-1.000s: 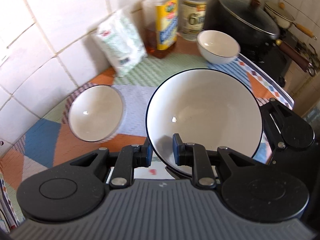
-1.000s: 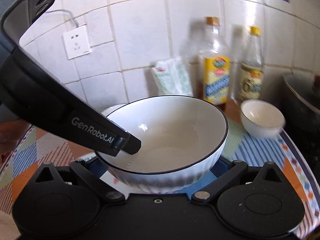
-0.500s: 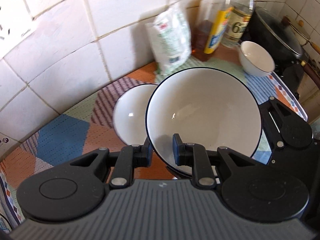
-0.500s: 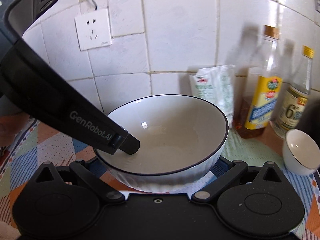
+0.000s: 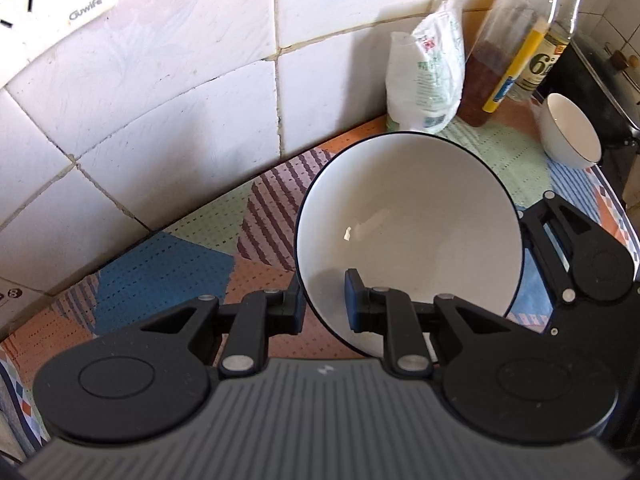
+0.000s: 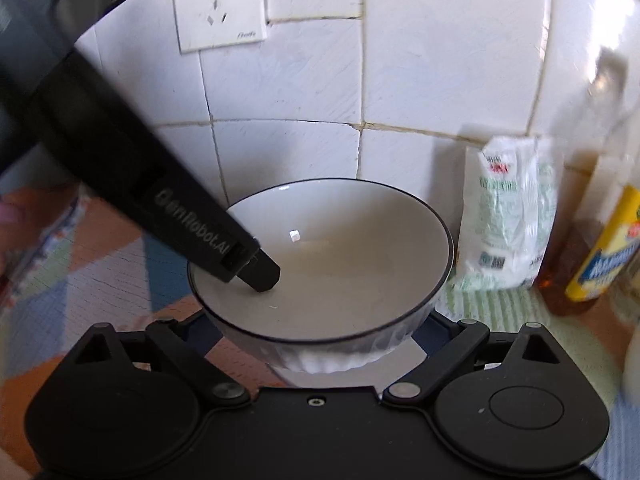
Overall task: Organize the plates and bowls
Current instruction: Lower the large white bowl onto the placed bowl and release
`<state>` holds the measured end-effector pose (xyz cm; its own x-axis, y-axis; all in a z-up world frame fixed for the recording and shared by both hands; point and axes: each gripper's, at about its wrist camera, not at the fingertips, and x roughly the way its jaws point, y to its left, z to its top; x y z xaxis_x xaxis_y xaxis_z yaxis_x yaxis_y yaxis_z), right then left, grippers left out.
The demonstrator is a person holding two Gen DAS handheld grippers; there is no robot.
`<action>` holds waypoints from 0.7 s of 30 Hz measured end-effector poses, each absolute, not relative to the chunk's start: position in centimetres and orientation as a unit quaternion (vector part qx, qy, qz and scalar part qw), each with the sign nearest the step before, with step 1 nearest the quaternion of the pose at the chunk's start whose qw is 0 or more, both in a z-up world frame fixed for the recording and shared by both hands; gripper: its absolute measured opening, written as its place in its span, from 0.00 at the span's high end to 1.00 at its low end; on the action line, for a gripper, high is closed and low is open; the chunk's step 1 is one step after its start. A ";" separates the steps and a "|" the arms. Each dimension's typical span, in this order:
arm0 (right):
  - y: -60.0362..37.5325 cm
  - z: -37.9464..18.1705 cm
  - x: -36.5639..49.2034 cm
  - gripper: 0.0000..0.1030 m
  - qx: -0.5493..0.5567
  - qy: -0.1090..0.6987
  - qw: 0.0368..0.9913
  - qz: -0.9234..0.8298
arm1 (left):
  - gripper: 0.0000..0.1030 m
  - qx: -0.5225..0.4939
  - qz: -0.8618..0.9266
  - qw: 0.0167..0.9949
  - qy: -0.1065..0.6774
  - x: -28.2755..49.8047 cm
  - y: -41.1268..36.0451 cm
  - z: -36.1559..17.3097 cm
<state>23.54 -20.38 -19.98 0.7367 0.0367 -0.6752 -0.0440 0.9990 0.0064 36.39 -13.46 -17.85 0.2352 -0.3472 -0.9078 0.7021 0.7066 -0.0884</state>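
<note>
A large white bowl (image 5: 408,232) with a dark rim hangs over the patterned mat (image 5: 160,272), carried by both grippers. My left gripper (image 5: 324,304) is shut on its near rim, one finger inside and one outside. In the right wrist view the same bowl (image 6: 340,264) sits between the spread fingers of my right gripper (image 6: 316,344), which press its ribbed sides low down. The left gripper's inner finger (image 6: 260,268) reaches into it there. A small white bowl (image 5: 568,132) stands on the mat at the far right.
A white bag (image 5: 428,76) leans on the tiled wall behind the bowl. A yellow-labelled bottle (image 5: 496,72) and a second bottle (image 5: 548,52) stand beside it. A black lidded pot (image 5: 600,80) is at the right edge. A wall socket (image 6: 218,4) is above.
Both grippers have carried the large bowl leftward along the counter. The bottles, bag and small bowl slid right in view. The medium bowl on the mat went out of sight behind the large one.
</note>
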 end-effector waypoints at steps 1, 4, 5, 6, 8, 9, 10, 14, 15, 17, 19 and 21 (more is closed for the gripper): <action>-20.4 -20.1 23.9 0.05 -0.005 0.370 0.929 0.021 | 0.82 0.171 -0.344 0.766 0.516 36.5 -13.5 -18.0; -20.7 -20.3 24.4 0.05 0.005 0.389 0.921 0.016 | 0.82 0.175 -0.350 0.762 0.516 36.5 -13.7 -18.4; -20.6 -20.3 24.3 0.05 0.005 0.391 0.920 0.013 | 0.82 0.174 -0.352 0.759 0.519 36.5 -13.8 -18.5; -20.6 -20.3 24.2 0.05 0.000 0.395 0.919 0.009 | 0.82 0.173 -0.353 0.757 0.523 36.5 -13.9 -18.8; -20.6 -20.4 24.4 0.05 -0.010 0.412 0.911 0.004 | 0.82 0.183 -0.349 0.758 0.520 36.4 -14.3 -19.3; -20.6 -20.5 24.4 0.05 -0.011 0.418 0.908 0.002 | 0.82 0.193 -0.344 0.764 0.511 36.2 -14.5 -19.6; -20.9 -20.6 24.5 0.05 -0.005 0.420 0.907 0.004 | 0.82 0.200 -0.341 0.768 0.504 36.1 -14.7 -19.8; -21.3 -20.8 24.4 0.03 0.015 0.424 0.906 -0.002 | 0.83 0.194 -0.339 0.763 0.516 36.5 -14.9 -21.0; -21.1 -20.9 24.2 0.03 0.009 0.423 0.906 -0.005 | 0.83 0.192 -0.339 0.763 0.515 36.5 -14.8 -21.1; -21.1 -20.9 24.0 0.03 0.010 0.422 0.907 -0.010 | 0.83 0.194 -0.339 0.765 0.513 36.3 -15.0 -21.3; -21.1 -21.0 23.9 0.03 0.009 0.426 0.904 -0.015 | 0.83 0.201 -0.335 0.770 0.504 36.0 -15.1 -21.4; -21.0 -21.1 23.9 0.02 0.008 0.442 0.897 -0.025 | 0.83 0.207 -0.334 0.775 0.495 35.8 -15.3 -21.4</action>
<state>23.95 -20.98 -21.06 0.6088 -0.0383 -0.7924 0.0523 0.9986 -0.0081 35.81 -15.29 -21.38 0.2857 -0.3135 -0.9056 0.7229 0.6908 -0.0111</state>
